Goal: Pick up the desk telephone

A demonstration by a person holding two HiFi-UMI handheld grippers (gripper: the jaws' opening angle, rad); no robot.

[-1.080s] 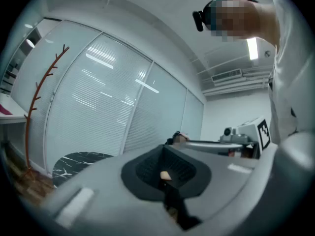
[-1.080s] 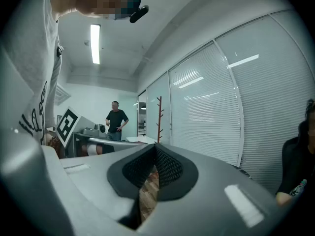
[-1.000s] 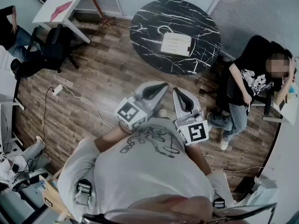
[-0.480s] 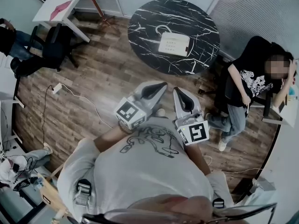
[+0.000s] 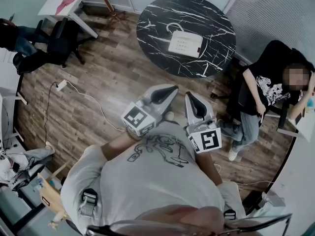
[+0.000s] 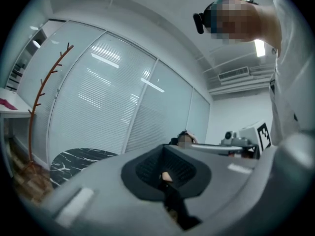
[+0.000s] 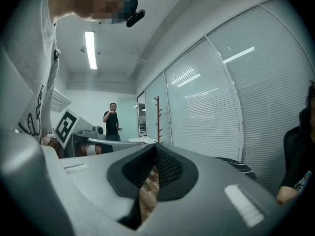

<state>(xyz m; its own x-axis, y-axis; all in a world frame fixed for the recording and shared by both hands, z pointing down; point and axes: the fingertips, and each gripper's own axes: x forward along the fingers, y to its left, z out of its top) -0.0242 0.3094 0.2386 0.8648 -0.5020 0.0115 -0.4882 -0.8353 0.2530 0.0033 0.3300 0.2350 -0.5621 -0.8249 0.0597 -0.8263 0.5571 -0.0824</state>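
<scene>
Left gripper point(image 5: 169, 89): jaws fully closed, pads together, nothing between them; the left gripper view point(image 6: 164, 149) shows the same. Right gripper point(image 5: 190, 96): also closed, nothing held, pads meeting in the right gripper view point(image 7: 156, 150). The 2 grippers sit side by side, level, in front of the person's chest, tips toward the round black marble table point(image 5: 157, 14).

Desk telephone point(image 5: 185, 44): white, flat on that table, roughly mid-top. The thin loop point(image 5: 173, 27) at its far-left corner is probably the cord; the head view is too small to be sure. The phone is well apart from both grippers, with wood floor point(image 5: 98, 92) between.

1 seated person point(image 5: 261, 82) is just right of the table. 1 standing person point(image 7: 112, 123) is far back in the right gripper view. A coat stand point(image 6: 42, 92) rises beside the table edge point(image 6: 74, 161) in the left gripper view.
</scene>
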